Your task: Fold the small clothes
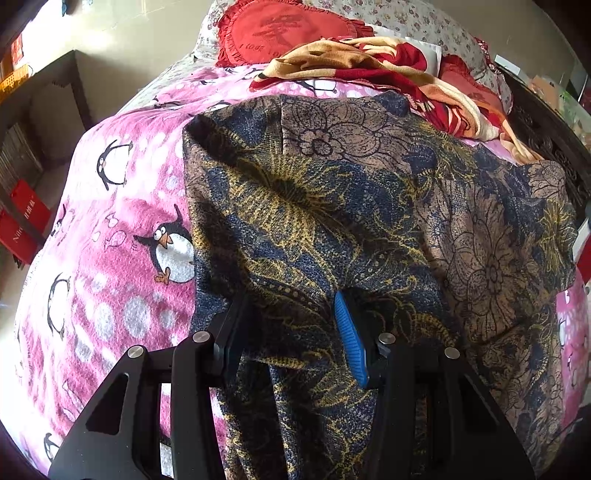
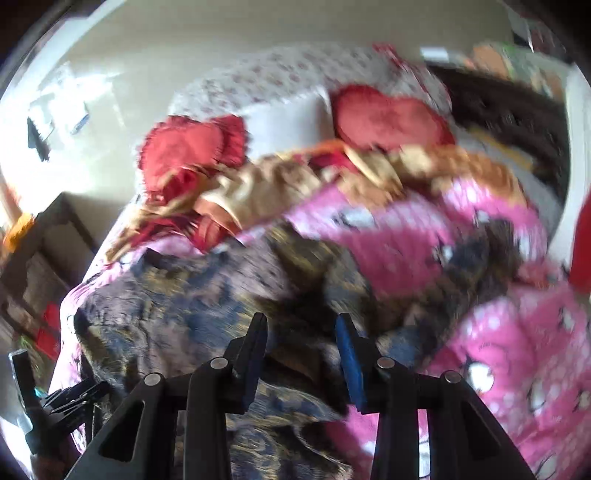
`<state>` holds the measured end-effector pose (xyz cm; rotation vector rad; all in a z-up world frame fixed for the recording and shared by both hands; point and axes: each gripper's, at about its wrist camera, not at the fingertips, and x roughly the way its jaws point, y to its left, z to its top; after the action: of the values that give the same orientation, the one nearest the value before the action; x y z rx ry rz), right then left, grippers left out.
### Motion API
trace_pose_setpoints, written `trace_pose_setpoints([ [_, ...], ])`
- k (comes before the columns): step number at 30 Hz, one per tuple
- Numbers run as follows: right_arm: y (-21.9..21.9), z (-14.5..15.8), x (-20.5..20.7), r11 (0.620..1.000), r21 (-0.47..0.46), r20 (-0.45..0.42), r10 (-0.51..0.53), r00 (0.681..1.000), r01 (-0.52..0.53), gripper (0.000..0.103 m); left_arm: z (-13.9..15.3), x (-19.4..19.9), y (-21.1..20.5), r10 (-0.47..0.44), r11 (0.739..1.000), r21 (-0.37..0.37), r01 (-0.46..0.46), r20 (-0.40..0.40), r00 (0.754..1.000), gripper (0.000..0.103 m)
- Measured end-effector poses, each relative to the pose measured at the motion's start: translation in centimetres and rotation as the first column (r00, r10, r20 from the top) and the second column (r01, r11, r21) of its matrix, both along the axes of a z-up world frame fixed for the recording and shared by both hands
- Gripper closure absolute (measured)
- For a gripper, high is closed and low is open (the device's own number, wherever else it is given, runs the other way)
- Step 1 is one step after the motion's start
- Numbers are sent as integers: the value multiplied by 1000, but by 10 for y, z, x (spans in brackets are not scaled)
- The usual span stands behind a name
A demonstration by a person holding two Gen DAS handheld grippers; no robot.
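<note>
Left wrist view: a thin garment of dark blue fabric printed with yellow and brown-grey flowers (image 1: 332, 206) lies spread over a fleecy pink blanket patterned with black-and-white penguins (image 1: 122, 236) that covers a bed. The garment fills the middle and right of the view; its left edge runs straight down across the blanket. The left gripper (image 1: 291, 306) points down at the near part of the garment, its black jaws standing partly apart with a fold of the cloth rising between them. The blue ribbed pad (image 1: 349, 339) of one finger is bare toward the gap, and the opposite finger lies against the cloth; whether the fold is pinched cannot be told. Beyond the garment lie a crumpled red, cream and tan blanket (image 1: 373, 66) and a red heart-shaped cushion with a frilled edge (image 1: 280, 33), set against a pale floral sheet (image 1: 417, 22). A red box (image 1: 22, 221) stands at the left beside the bed.

Right wrist view (blurred by motion): the right gripper (image 2: 301, 321) hangs above the same garment (image 2: 177, 302), which lies rumpled on the pink blanket (image 2: 509, 332). Its jaws stand moderately apart and nothing lies between them; the cloth is below the fingertips, not in them. The left gripper (image 2: 70, 398) appears at the lower left edge, at the garment's border. Two red heart cushions (image 2: 184, 144) rest at the far end.
</note>
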<state>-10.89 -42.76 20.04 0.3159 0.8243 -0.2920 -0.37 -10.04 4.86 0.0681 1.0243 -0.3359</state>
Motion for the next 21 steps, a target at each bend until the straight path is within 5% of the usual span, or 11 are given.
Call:
trace_pose_setpoints([
  [4,37,18,24,978,14,71,205,976,-206,55,0,-1,6,3,999,-40,-3,3,1000,57],
  [7,85,0,61,907,4,23,420,907,-420,55,-1,-3,10,-2,998,-69,3,10,1000,57],
  [14,152,-55,119,763,-166,-153,606,781,-624,56,-1,-2,16,-18,994,-111,19,4,1000,57],
  [16,161,-68,125,720,-193,-207,634,745,-666,82,-1,-2,16,-21,993,-112,21,3,1000,57],
  [18,166,-74,124,682,-221,-247,652,717,-697,96,-1,-2,17,-21,993,-114,22,3,1000,57],
  [21,164,-70,121,677,-215,-240,662,710,-704,99,-1,-2,16,-23,993,-113,23,6,1000,57],
])
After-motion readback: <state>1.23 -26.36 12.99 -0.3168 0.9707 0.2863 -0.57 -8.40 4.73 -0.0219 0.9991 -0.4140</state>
